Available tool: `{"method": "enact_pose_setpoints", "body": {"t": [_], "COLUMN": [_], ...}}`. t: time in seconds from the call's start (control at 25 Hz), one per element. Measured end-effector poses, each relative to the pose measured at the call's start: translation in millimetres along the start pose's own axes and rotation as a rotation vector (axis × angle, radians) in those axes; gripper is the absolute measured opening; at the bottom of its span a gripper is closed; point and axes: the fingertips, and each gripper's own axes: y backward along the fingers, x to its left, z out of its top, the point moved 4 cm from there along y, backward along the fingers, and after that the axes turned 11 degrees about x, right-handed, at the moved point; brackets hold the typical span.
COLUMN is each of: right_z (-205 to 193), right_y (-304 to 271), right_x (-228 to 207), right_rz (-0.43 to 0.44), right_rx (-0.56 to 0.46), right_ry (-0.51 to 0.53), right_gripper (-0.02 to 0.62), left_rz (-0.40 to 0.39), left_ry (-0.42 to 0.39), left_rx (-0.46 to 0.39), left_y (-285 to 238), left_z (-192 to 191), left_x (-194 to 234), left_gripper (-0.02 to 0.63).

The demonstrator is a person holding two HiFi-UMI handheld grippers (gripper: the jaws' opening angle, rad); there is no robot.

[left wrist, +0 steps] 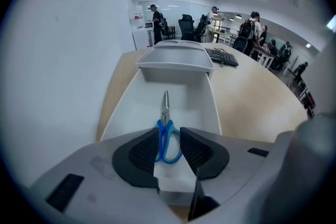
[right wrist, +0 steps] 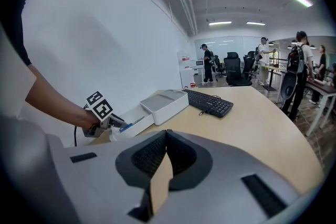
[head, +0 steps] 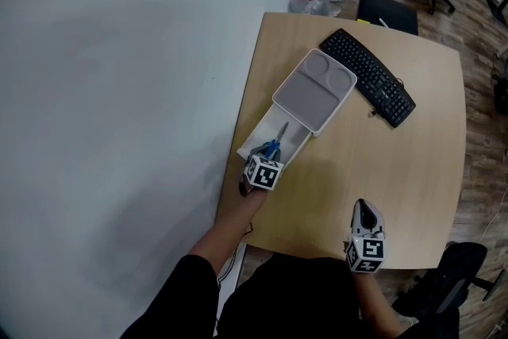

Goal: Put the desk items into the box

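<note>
The scissors (left wrist: 166,113) lie in the white box (left wrist: 128,105) between the left gripper's (left wrist: 168,140) spread jaws, so it should lift straight up without bumping them, while the right gripper's (right wrist: 166,147) jaws sit pressed together on nothing.

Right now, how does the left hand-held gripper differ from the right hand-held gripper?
The left hand-held gripper has its jaws apart; the right hand-held gripper has them together. The left frames the blue scissors lying in the white box; the right holds nothing. The left is at the box; the right is away from it. Both hang over the same desk.
</note>
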Motion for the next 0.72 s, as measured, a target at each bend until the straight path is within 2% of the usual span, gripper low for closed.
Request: {"method": "enact_pose_setpoints", "body": {"t": [0.12,0.4,0.56,0.72], "right_z": [1.1,13.9,19.4,18.4], "right_y": [5.8,25.2,46.0,75.3], "right_x": [2.8,5.8,7.2,11.1], "right_rz": [0.006,0.010,0.003,-0.007], "right_rx": [-0.007,-0.064,-0.102,-0.129], "right_ry": [0.011,0.032,0.054,0.080], "right_gripper": [0.060,0.060,0.060,0.060], "left_rz": [-0.032,-0.025,-0.109,-0.155], "left_ry": [0.093,0.133,0.218,0.238], "left_rx": [-0.044,-0.138,-0.202,-0.318], "left_y": [5.6,42.6,74.8,119.9], "left_z": [-2.1,-2.9,-5.3,-7.5], "left_x": [4.5,4.0,-9.9,-27.2], "left_gripper": [0.104,0.104,0.104,0.104]}}
